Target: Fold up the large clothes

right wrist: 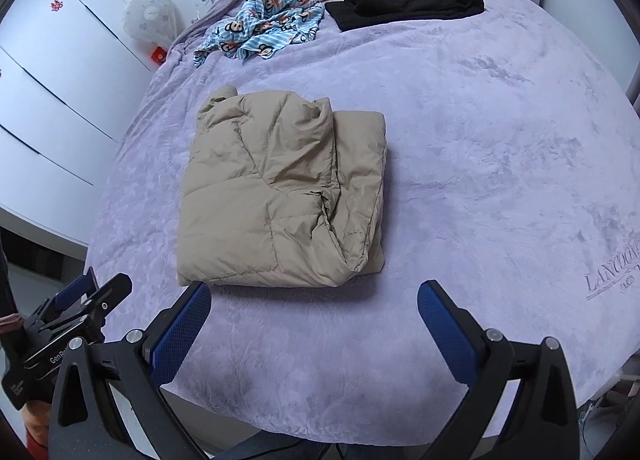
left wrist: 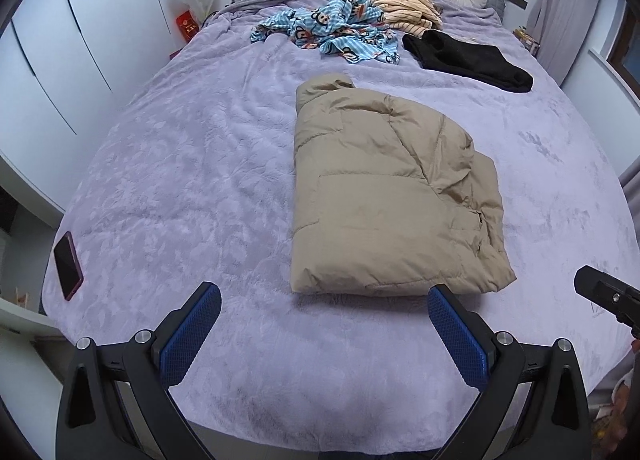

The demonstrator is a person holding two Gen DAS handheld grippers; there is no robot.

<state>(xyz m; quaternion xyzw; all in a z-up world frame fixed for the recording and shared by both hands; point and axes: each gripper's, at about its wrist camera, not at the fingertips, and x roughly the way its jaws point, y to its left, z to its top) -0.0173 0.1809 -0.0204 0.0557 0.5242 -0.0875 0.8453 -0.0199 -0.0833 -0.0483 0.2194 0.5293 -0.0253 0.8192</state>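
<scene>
Now, 1 folded tan puffer jacket (left wrist: 384,196) sits mid-bed on the plush lilac blanket (left wrist: 180,180).
Quilted, shiny, roughly rectangular. Both tools hover at the near edge: left gripper (left wrist: 324,300) and right gripper (right wrist: 314,296) each spread wide, blue textured pads gripping nothing. Beyond lie 3 more garments: 1 cartoon-print blue (left wrist: 332,28), 1 striped peach (left wrist: 404,0), 1 black (left wrist: 468,56). 1 phone (left wrist: 68,266) lies left.

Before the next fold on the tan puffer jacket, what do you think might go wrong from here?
1. The tan puffer jacket is bulky, and its folded-over right flap sits loose, so it may spring open when lifted.
2. Both the left gripper and right gripper are open and hold nothing, so a shallow pinch could catch only the top layer.
3. The phone lies near the bed's edge; tugging the purple blanket might slide it off.
</scene>
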